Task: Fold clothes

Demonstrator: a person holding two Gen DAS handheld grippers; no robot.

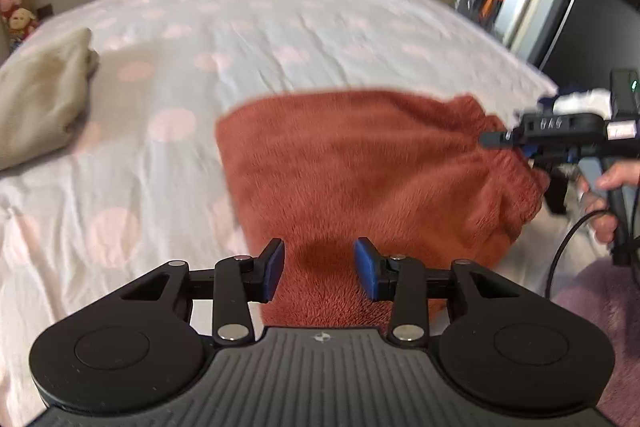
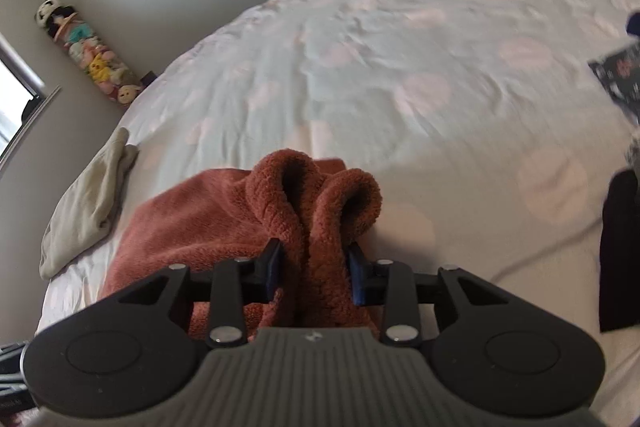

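A rust-red fleece garment (image 1: pixel 360 179) lies on the bed, spread flat with its right end bunched. My left gripper (image 1: pixel 319 269) is open and empty, its blue pads just above the garment's near edge. My right gripper (image 2: pixel 314 269) is shut on a bunched fold of the red garment (image 2: pixel 312 203), which rises in two loops between the pads. The right gripper also shows in the left wrist view (image 1: pixel 516 143) at the garment's right end, held by a hand.
The bed has a white cover with pale pink dots (image 1: pixel 240 39). A beige folded cloth (image 1: pixel 40 99) lies at the left, also seen in the right wrist view (image 2: pixel 88 207). Dark clothes (image 2: pixel 620 251) lie at the right. Plush toys (image 2: pixel 88 55) stand by the wall.
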